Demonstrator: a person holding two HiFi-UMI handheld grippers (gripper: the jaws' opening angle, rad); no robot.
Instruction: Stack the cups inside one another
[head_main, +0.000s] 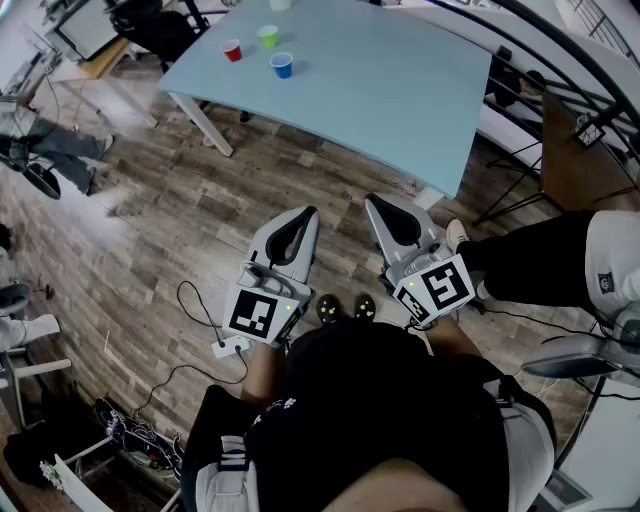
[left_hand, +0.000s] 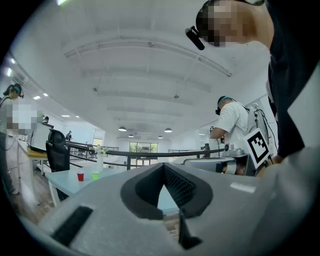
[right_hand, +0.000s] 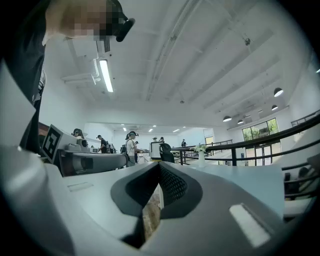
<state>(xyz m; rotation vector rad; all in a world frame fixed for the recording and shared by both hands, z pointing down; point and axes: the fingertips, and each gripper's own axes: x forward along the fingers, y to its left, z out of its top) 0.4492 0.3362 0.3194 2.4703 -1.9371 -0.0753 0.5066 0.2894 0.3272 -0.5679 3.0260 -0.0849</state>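
head view: red cup (head_main: 232, 50), green cup (head_main: 267, 36) and blue cup (head_main: 282, 65) stand apart on the smooth pale-blue table (head_main: 400, 90). left gripper (head_main: 300, 228) and right gripper (head_main: 385, 212) hover over the plank floor (head_main: 150, 220), well short of the table. left gripper view: ribbed black pads (left_hand: 179, 186) meet, nothing between them; only the red and green cups show. right gripper view: jaws together, empty; the cups are out of sight.

A pale blue desk (head_main: 380, 90) stands ahead of the left tool (head_main: 305, 214) and right tool (head_main: 373, 202), with wood floor (head_main: 150, 230) beneath them. A black chair (head_main: 150, 25) sits far ahead-left. A dark railing (right_hand: 233, 150) runs ahead-right.
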